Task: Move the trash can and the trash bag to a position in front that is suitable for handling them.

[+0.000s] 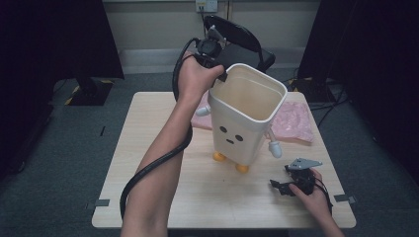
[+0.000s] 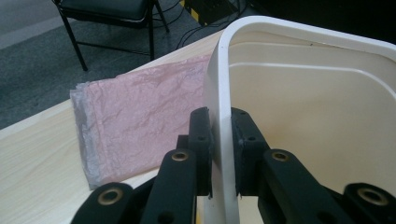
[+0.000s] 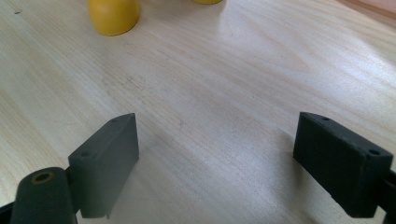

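Seen from above, the person's left forearm [image 1: 158, 163] crosses a pale wooden table [image 1: 148, 197] on grey carpet, its left hand-held gripper [image 1: 217, 69] at the far rim of a white face-painted bin [image 1: 242, 126], tilted on yellow feet, with a pink bag [image 1: 296, 123] behind and a black chair [image 1: 242, 42] beyond. Left gripper view: black jaws clamp the bin's rim [image 2: 222, 116], one pad outside, one inside, the bag [image 2: 144, 116] lying flat beside. Right gripper view: the right hand-held gripper [image 3: 215, 154] rests with jaws spread wide over bare table [image 3: 219, 93], one yellow foot [image 3: 113, 16] ahead.

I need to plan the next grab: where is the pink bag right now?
In the high view the pink bag lies flat on the table at its far right, just behind the white bin.
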